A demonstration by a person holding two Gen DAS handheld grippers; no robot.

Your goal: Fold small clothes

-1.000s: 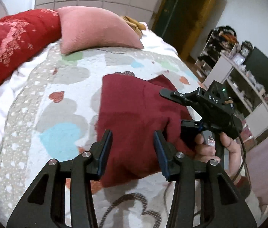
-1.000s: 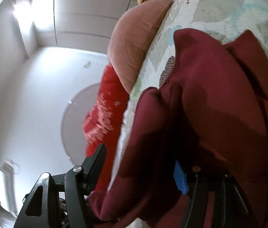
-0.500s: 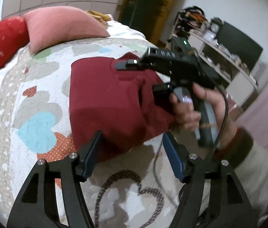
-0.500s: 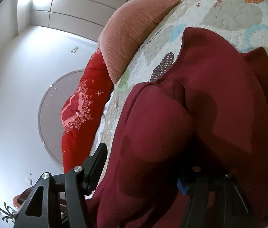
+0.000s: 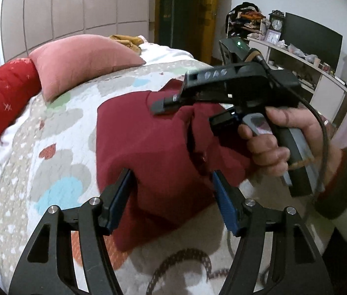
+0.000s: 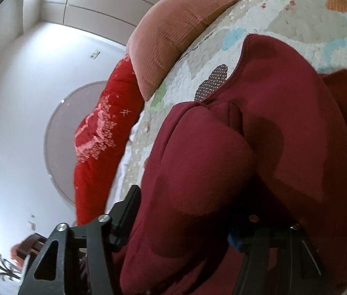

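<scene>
Jaws on the left gripper (image 5: 172, 184) stood apart over the near edge of the maroon garment (image 5: 148, 142), which lay on the heart-print quilt (image 5: 57, 147), pads not pressing it. From the right wrist view, the right gripper (image 6: 185, 223) had just been closing with a thick fold of that garment between its fingers, probably clamped, though cloth hid one finger.

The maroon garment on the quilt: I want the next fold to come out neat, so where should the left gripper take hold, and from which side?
Grip the maroon garment at its thick near-left folded corner, coming in low from the near edge of the quilt. That corner bulges up between the open left gripper, so both layers probably fit. The right gripper already has the far fold.
</scene>
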